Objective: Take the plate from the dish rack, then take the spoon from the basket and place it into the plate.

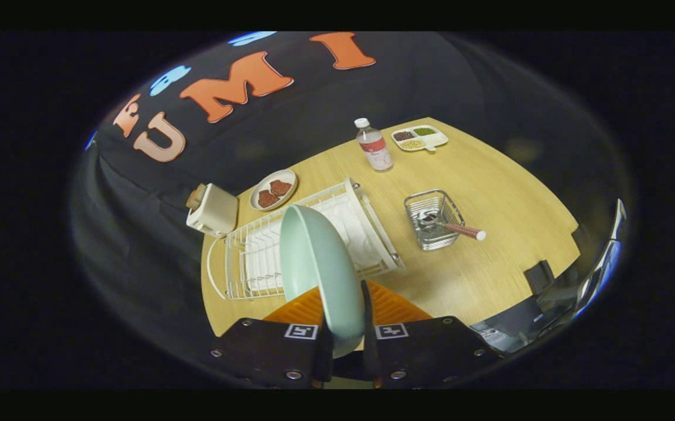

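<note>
Plate point(320, 275) held edge-on between both fingers of the gripper point(344, 339), lifted above the dish rack point(255, 257).

Both fingers press on its lower rim. From the plate, the white rack lies behind at 11 o'clock on the wooden table point(489, 175). At 2 o'clock the wire basket point(431, 219) holds the spoon point(454, 227), its handle poking over the rim. Beyond the rack sit a toaster point(213, 209) and a bottle point(374, 146).

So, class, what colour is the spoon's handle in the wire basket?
Red-and-white speckled spoon handle, seen in the gripper view.
</note>
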`<state>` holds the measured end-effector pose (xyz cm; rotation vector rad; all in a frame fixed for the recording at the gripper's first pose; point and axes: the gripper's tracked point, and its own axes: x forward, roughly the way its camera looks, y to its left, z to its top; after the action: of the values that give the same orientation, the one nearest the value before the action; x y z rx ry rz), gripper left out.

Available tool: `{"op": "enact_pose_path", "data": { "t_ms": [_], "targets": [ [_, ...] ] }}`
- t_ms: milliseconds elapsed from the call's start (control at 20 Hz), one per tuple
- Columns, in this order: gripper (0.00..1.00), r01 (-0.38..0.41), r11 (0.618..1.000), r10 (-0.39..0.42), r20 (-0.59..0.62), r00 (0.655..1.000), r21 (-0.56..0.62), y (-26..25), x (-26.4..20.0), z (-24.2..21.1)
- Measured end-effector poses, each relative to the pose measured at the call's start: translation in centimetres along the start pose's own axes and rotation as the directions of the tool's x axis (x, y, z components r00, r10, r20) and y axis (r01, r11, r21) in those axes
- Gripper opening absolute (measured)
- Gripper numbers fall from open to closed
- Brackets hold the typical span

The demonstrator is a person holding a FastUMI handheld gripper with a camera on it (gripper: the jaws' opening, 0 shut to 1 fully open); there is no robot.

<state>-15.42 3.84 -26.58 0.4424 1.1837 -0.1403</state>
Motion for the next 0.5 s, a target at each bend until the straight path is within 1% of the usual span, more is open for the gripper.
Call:
{"op": "enact_pose_path", "data": {
  "t_ms": [100,350,500],
  "targets": [
    [0.21,-0.02,1.0,0.019,-0.014,1.0,-0.013,-0.6,-0.1,-1.4],
    [0.21,-0.126,0.992,0.125,-0.038,0.991,-0.008,-1.2,-0.2,-4.3],
    [0.21,-0.173,0.985,0.172,-0.051,0.984,-0.008,-2.0,1.0,-5.9]
  ]
}}
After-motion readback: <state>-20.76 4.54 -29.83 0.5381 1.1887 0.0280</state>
